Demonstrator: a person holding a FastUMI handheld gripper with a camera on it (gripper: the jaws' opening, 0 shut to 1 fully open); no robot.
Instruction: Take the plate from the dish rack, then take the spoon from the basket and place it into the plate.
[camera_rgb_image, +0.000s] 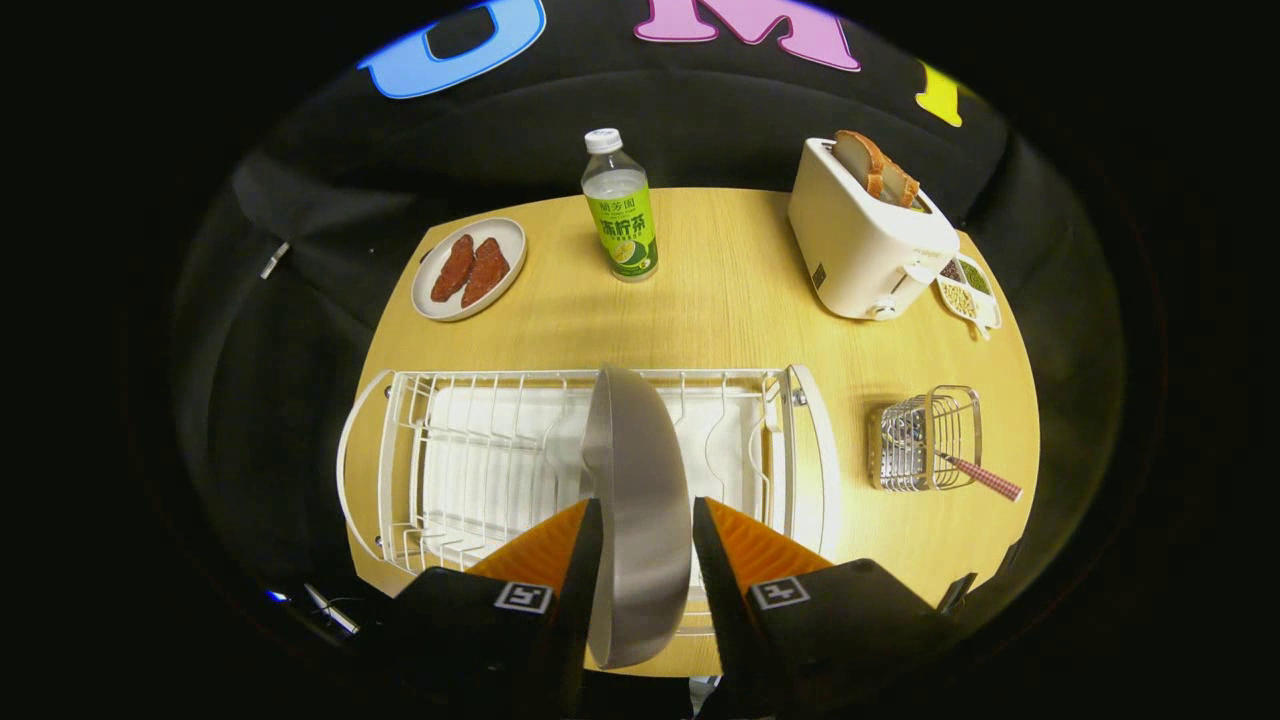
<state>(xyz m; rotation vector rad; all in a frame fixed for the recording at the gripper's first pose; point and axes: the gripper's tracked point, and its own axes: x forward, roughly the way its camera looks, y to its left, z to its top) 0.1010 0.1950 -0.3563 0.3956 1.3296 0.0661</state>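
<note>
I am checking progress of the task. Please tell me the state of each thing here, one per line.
claw: shut on the plate, a finger on each side
plate: on edge, held over the dish rack
dish rack: otherwise empty
spoon: in the basket, handle sticking out
basket: upright
bottle: upright, capped
toaster: bread in the slots

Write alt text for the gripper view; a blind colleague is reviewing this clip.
The gripper holds a grey plate on edge between its fingers, above a white dish rack on a wooden table. To the right, a wire basket holds a spoon; beyond stand a bottle, toaster and a plate of food.
</note>
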